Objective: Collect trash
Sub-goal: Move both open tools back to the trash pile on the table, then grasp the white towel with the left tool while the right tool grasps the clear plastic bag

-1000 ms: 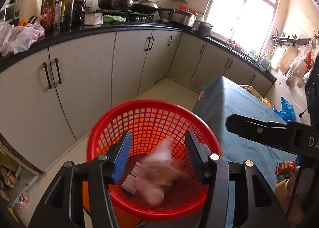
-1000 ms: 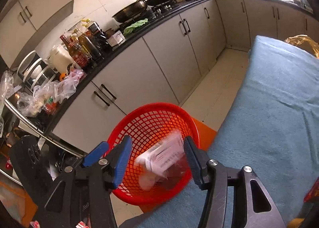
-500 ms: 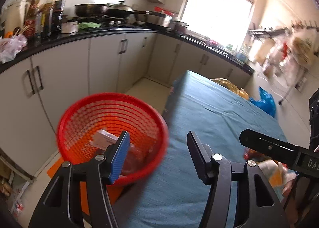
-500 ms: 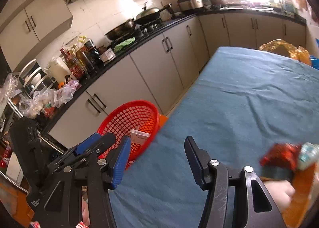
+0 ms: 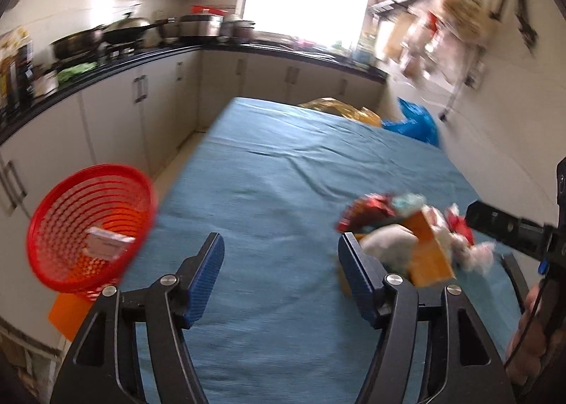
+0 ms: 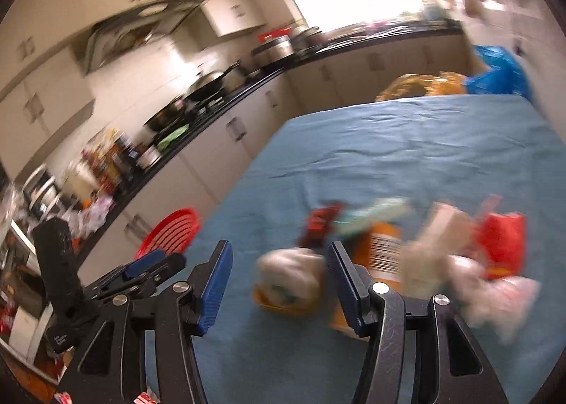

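Left tongs [image 5: 279, 262] opening, empty — trash pile [image 5: 406, 238] beside them.

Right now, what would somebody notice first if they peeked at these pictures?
Probably the bright red basket hanging off the left edge of the blue tablecloth, with a white packet inside. Next, the colourful pile of trash on the cloth's right side, in front of the open right gripper.

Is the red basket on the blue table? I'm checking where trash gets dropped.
No. The red basket sits beside the blue table, past its left edge, lower down.
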Demonstrator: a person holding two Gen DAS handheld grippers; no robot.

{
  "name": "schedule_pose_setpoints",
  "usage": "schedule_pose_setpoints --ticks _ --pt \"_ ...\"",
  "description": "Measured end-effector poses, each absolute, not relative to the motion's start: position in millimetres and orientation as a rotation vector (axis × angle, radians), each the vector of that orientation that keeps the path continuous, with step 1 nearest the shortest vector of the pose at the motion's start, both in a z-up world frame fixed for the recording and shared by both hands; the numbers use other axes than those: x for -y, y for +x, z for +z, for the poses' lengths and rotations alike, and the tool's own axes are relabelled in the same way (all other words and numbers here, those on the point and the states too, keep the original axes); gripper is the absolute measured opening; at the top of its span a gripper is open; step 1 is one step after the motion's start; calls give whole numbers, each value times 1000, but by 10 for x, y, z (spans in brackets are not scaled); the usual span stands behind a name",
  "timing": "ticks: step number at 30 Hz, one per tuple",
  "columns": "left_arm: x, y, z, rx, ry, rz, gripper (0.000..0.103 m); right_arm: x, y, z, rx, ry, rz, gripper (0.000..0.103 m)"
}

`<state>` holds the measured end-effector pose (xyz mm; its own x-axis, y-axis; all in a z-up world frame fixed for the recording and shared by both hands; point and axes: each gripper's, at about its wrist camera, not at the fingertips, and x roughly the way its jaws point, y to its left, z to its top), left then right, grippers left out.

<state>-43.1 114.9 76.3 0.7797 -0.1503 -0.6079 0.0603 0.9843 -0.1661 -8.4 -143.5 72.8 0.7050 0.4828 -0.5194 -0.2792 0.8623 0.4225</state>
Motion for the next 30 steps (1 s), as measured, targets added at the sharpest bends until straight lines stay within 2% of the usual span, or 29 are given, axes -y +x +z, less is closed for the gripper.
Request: schedule_pose_setpoints --ticks 5,14,18,19,26,30 --pt "-739 -400 755 -670 -66 -182 75 2068 -231 632 -634 389 282 62" --pt "-157 -171 583 -709 90 -230 75 2718 -205 423 -635 489 134 65" --pt "3 -21 477 -743 135 -238 61 2797 -134 292 -669 523 125 72" --pt "19 4 451 -751 137 -239 60 2811 -113 262 -685 526 124 72" --pt "38 62 334 -743 118 -218 35 2742 13 107 -774 501 139 72" --pt "-102 36 426 -703 42 -219 33 2602 52 49 -815 432 169 72"
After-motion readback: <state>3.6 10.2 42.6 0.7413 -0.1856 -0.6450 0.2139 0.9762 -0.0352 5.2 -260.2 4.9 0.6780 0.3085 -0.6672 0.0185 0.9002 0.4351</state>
